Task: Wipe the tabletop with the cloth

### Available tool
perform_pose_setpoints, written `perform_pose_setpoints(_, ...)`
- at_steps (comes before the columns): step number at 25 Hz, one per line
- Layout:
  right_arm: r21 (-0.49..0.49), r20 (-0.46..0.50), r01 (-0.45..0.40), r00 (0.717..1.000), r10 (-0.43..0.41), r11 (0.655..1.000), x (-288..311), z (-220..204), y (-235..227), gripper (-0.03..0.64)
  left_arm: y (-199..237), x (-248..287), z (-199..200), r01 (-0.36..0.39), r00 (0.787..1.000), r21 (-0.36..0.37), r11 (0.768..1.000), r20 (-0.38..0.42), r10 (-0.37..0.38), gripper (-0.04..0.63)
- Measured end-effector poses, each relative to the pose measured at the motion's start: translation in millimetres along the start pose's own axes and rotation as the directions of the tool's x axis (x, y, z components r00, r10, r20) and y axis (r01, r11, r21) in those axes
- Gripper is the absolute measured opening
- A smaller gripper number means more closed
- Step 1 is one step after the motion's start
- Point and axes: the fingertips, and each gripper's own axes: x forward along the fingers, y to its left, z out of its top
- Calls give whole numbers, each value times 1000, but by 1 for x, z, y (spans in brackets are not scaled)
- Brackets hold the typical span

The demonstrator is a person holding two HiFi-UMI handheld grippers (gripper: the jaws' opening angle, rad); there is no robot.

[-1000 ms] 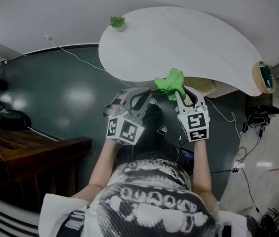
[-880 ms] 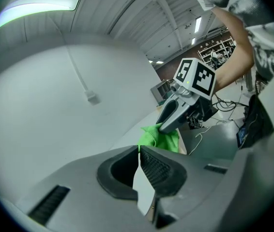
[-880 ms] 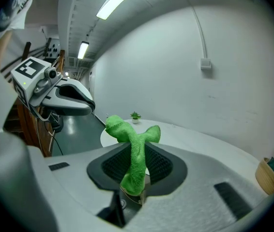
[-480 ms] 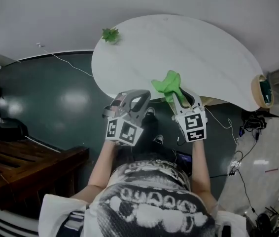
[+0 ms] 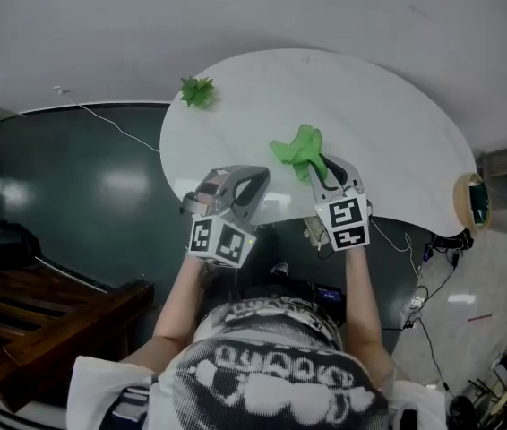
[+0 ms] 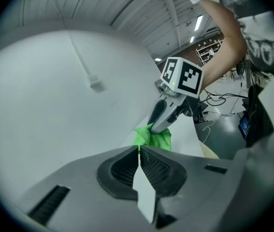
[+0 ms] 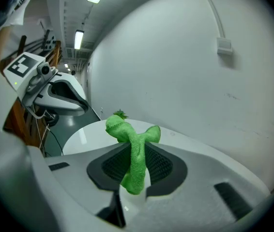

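Cloth (image 5: 300,150), bright green and bunched, sits clamped between the jaws of the right gripper (image 5: 319,165) at centre frame, over the near part of the white oval tabletop (image 5: 397,124); whether it touches the surface cannot be told. The left gripper (image 5: 253,179), just lower left of it, has its jaws pressed together on nothing. Wiping well likely means lowering the bunch until it flattens, then sweeping in overlapping passes, clear of the small green plant (image 5: 196,90) at the table's upper-left rim. Only the right gripper view shows the twisted fold caught between the pads; only the head view shows the table's full sweep.
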Motion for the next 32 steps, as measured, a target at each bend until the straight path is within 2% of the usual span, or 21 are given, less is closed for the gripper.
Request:
perform_pose_setpoints(13, -112, -57, -51, 997, 45, 992, 145, 48, -27, 84, 63, 27, -64, -5, 999, -22, 1000, -35, 4, 11)
perform_pose_setpoints(20, -178, -137, -65, 990, 40, 982, 213, 48, -34, 84, 80, 28, -90, -8, 999, -35, 999, -54, 6, 11)
perform_pose_setpoints(26, -213, -200, -89, 979, 46, 973, 251, 43, -39, 85, 92, 18, -91, -5, 997, -54, 999, -74, 1, 11)
perform_pose_setpoints(32, -195, -238, -117, 969, 69, 974, 269, 29, -44, 84, 95, 21, -97, -14, 995, -73, 997, -95, 7, 11)
